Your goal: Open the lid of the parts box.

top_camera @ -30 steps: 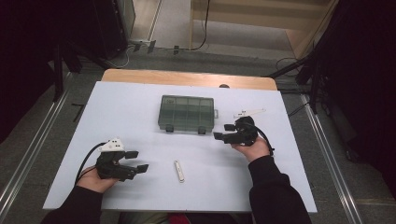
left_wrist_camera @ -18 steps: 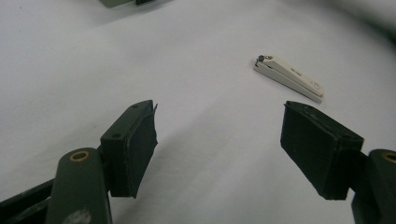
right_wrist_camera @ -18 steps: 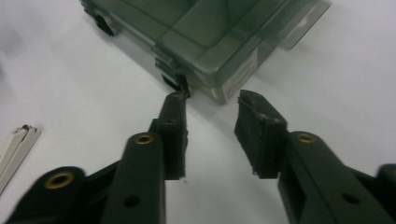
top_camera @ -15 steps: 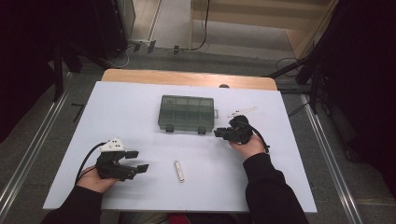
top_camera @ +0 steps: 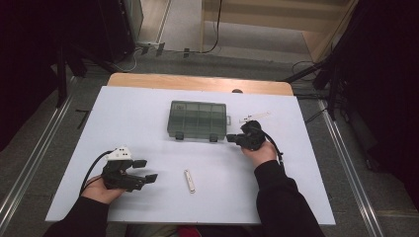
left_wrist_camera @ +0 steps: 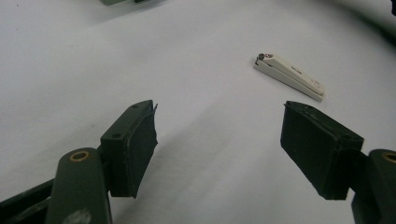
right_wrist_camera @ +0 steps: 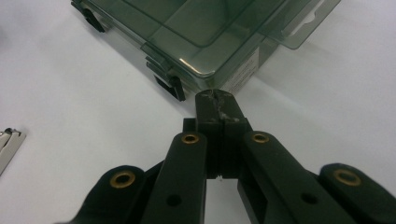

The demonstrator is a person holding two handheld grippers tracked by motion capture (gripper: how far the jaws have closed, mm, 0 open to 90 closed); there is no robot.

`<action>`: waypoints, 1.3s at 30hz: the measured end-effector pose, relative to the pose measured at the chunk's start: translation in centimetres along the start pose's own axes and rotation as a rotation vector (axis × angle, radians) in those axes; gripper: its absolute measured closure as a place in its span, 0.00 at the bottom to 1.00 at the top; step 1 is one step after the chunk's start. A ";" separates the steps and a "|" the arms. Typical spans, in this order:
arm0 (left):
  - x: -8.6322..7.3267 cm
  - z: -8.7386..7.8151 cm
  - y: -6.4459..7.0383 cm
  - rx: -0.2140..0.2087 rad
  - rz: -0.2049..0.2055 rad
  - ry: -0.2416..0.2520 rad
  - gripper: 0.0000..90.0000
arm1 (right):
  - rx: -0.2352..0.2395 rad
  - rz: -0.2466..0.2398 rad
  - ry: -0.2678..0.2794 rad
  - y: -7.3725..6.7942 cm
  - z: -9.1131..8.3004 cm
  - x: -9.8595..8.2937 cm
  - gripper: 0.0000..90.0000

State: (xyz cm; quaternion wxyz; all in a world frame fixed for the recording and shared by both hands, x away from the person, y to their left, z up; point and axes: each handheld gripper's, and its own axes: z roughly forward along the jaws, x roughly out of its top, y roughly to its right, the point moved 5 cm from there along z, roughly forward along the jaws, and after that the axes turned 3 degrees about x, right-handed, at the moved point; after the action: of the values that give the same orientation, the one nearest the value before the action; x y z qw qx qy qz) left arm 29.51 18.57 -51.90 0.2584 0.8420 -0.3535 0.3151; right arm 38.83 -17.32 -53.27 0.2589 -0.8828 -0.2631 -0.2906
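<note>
- The tabletop is a smooth, matte white sheet, with a strip of bare light wood showing along its far edge.
- The left gripper rests near the near-left corner, held in the person's left hand. Its two flat, black, blocky jaws stand wide apart with nothing between them, and a black cable loops from it back toward the left edge. A pale three-cornered plate sits on its top.
- In the left gripper view the jaw pads look dull and rubbery, slightly rough along their edges.
- The nail clipper lies flat near the middle of the near edge, between the two grippers and apart from both. It is a slim, pale bar with a small metal pin at one end, and its lever is folded down.
- The organizer box sits at the middle of the tabletop, toward the far edge. It is a shallow rectangle of smoky green see-through plastic, split into compartments, with its lid down and two dark latches on its near side.
- The right gripper is just beside the box's near-right corner, with its jaws pressed fully together and empty. In the right gripper view its tip points at that corner, close to a latch.
- A small thin white object, too small to identify, lies on the tabletop right of the box.
</note>
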 end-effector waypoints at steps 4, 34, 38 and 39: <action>0.0 0.0 0.0 0.000 -0.003 0.001 0.29 | 0.004 0.010 -0.002 0.1 0.0 0.0 1.00; 0.0 0.1 0.0 0.001 0.000 0.000 0.29 | 0.021 0.001 0.065 -0.3 -0.4 0.4 1.00; 0.0 0.0 -0.1 0.003 -0.005 0.002 0.29 | 0.017 -0.005 0.070 -0.4 -0.5 0.5 1.00; 0.0 0.0 0.0 0.002 -0.006 0.004 0.29 | 0.016 -0.005 0.073 -0.4 -0.6 0.5 1.00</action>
State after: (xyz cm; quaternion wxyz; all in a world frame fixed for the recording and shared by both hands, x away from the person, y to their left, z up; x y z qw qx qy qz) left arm 29.58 18.55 -51.91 0.2594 0.8426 -0.3503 0.3162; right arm 38.68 -17.19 -52.44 0.2748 -0.8689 -0.2578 -0.3210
